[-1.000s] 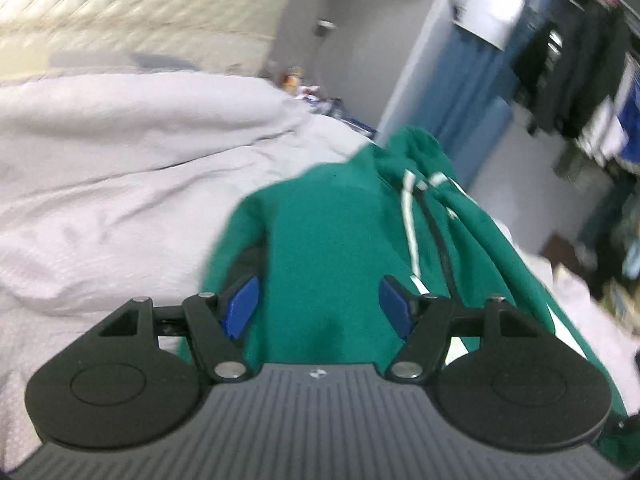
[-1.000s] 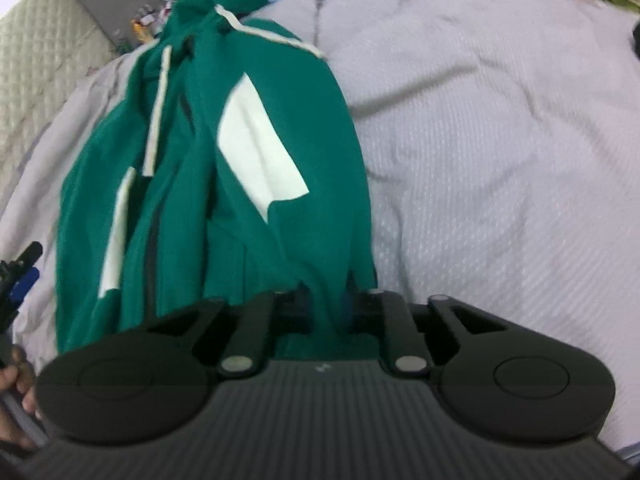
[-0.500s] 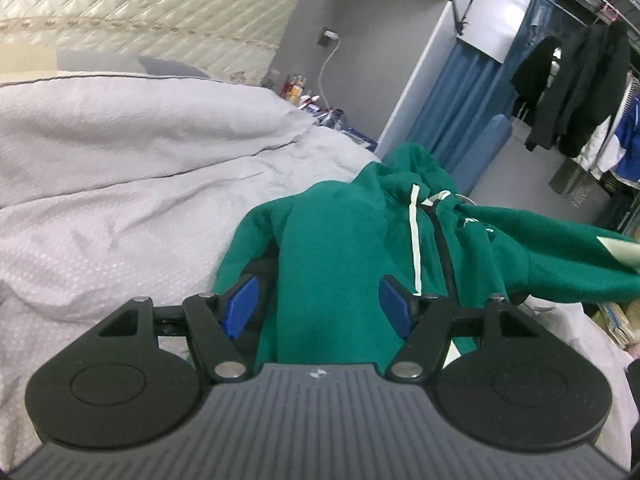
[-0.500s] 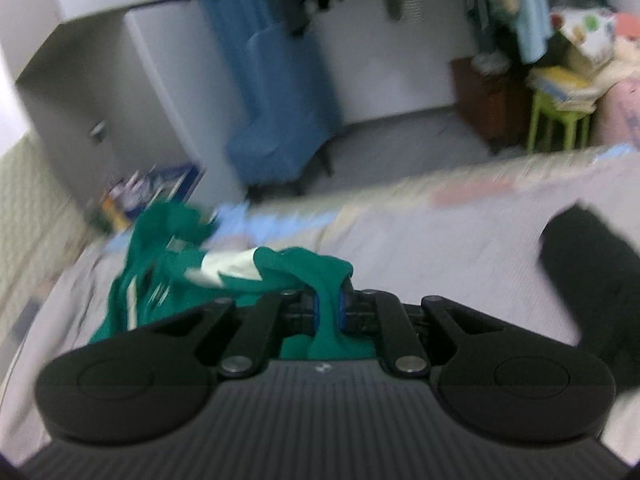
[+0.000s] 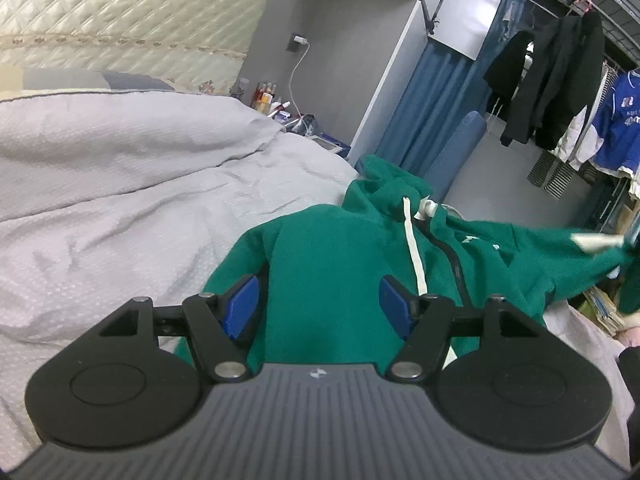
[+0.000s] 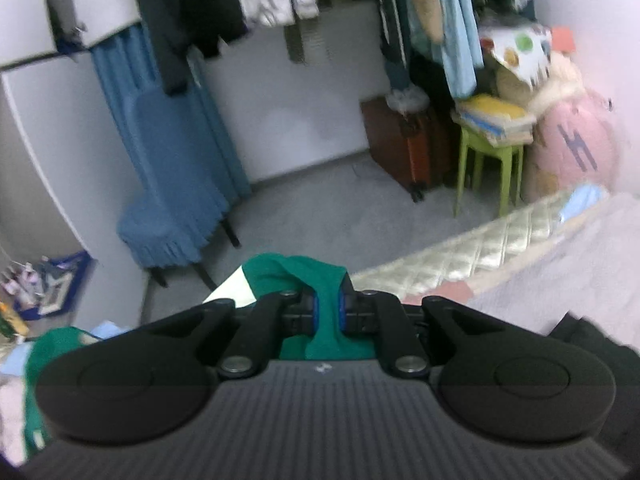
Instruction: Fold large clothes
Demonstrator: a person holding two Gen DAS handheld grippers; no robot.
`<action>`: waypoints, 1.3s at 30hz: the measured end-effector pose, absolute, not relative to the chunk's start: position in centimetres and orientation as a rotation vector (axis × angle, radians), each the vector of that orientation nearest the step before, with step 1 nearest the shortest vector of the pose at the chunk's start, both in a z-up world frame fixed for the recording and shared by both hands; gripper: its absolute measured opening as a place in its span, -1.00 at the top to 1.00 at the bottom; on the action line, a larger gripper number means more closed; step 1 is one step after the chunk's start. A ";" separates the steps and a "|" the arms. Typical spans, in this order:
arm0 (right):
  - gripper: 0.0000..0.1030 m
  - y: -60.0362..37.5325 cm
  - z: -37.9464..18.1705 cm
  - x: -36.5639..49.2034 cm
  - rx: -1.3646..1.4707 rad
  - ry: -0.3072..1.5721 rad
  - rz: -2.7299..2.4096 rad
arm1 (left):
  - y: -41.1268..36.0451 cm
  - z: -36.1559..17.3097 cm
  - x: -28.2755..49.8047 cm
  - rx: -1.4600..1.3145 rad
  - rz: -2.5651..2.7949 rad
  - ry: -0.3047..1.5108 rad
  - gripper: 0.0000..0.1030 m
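— While my right gripper (image 6: 328,316) clamps a sleeve of the green hoodie (image 5: 344,276) on the bed (image 5: 120,208), is it heavy?

— Soft, limp. My left gripper (image 5: 316,304) gapes over it; I'd pinch the hem at 6 o'clock.

Hoodie (image 5: 328,280) lies on the bed (image 5: 120,200); chair (image 6: 168,184) beyond it.

Left claw (image 5: 316,304) gapes wide — right claw (image 6: 327,314) clamped.

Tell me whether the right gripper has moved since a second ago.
Yes. The right gripper, shut on the green hoodie, has swung up and away from the bed: its view then faced the grey bedding, now the blue chair and floor.
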State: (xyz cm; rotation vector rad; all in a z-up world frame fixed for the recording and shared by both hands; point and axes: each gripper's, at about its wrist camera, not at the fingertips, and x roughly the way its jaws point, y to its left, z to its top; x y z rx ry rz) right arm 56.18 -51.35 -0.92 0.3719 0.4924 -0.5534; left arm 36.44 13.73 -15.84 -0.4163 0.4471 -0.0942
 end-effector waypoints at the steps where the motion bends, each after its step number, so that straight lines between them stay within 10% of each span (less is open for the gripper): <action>1: 0.75 -52.3 -2.8 57.0 0.374 0.516 -0.557 | 13.7 -15.9 36.7 -0.424 -0.093 0.449 -0.39; 8: 0.43 -59.0 -14.0 57.8 0.512 0.642 -0.567 | 13.5 -17.2 39.4 -0.415 -0.044 0.496 -0.39; 18: -0.37 -61.6 -13.1 52.0 0.577 0.539 -0.470 | 11.9 -17.5 39.8 -0.351 -0.049 0.498 -0.40; 26: -0.32 -61.6 -15.2 48.4 0.542 0.580 -0.427 | 11.2 -16.6 38.2 -0.333 -0.049 0.462 -0.40; 28: 0.62 -60.6 -15.9 48.1 0.510 0.638 -0.399 | 11.1 -16.6 38.0 -0.330 -0.043 0.459 -0.40; 39: 0.71 -63.3 -6.4 46.1 0.410 0.439 -0.493 | 11.8 -16.7 37.9 -0.376 -0.024 0.471 -0.39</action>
